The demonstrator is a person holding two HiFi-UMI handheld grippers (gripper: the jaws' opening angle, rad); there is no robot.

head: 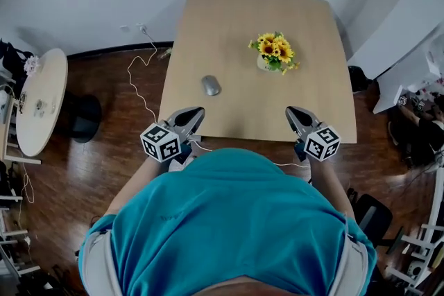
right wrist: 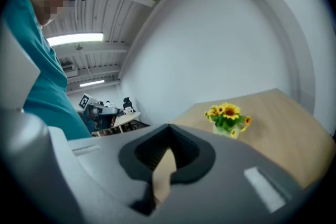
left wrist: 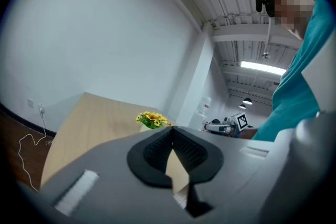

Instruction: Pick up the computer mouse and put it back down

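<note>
A grey computer mouse (head: 210,85) lies on the light wooden table (head: 236,17), left of centre and towards the near edge. My left gripper (head: 197,111) hovers at the table's near edge, just this side of the mouse and apart from it, its jaws shut with nothing between them. Further right along the same edge is my right gripper (head: 292,110), also shut and empty. Neither gripper view shows the mouse. The tips meet in both: left gripper (left wrist: 171,129), right gripper (right wrist: 169,127).
A small pot of yellow sunflowers (head: 274,52) stands right of centre on the table, beyond the mouse. A white cable (head: 139,80) trails over the wooden floor at the table's left. A round white table (head: 41,100) and a dark stool (head: 84,118) stand further left.
</note>
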